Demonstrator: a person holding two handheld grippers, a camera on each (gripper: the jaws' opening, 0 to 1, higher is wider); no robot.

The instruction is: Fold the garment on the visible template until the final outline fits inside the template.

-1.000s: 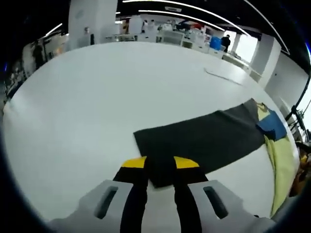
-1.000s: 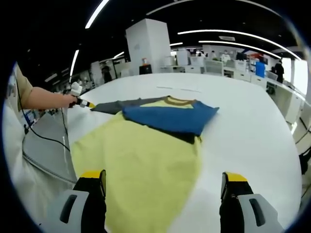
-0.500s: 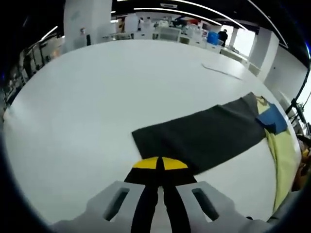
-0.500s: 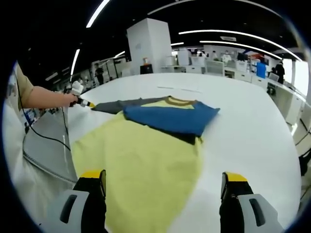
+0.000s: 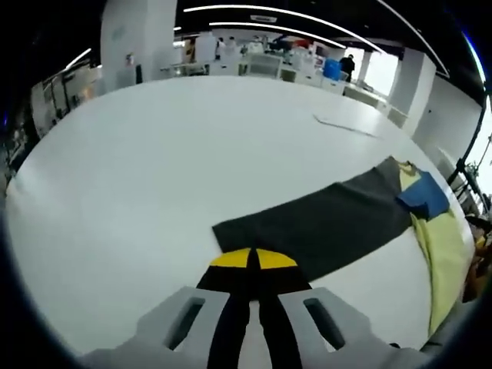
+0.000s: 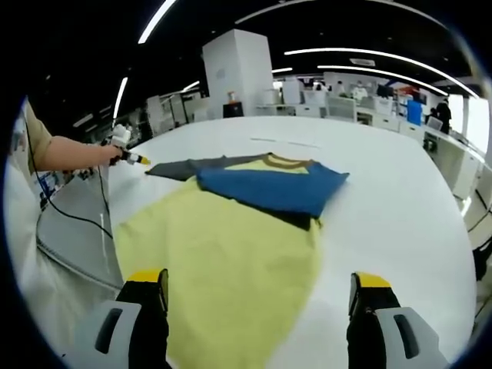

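A yellow shirt (image 6: 223, 261) with a dark grey sleeve (image 6: 173, 167) and a blue sleeve (image 6: 269, 188) lies spread on the white table (image 6: 400, 200). The blue sleeve is folded across the chest. In the left gripper view the grey sleeve (image 5: 323, 227) stretches out flat, and my left gripper (image 5: 247, 260) is shut on its cuff end. The yellow body (image 5: 442, 254) and blue sleeve (image 5: 424, 198) lie at the far right. My right gripper (image 6: 257, 288) hangs open over the shirt's hem with nothing between its jaws. The left gripper (image 6: 129, 158) shows at the sleeve's tip, held by a hand.
A thin pale strip (image 5: 346, 125) lies on the table beyond the sleeve. A grey panel (image 6: 77, 223) crossed by a black cable sits left of the shirt. Desks and people stand in the office beyond the table's far edge.
The left gripper's jaws, open around the grey cuff a second ago, have shut on it. The right gripper has stayed open and still.
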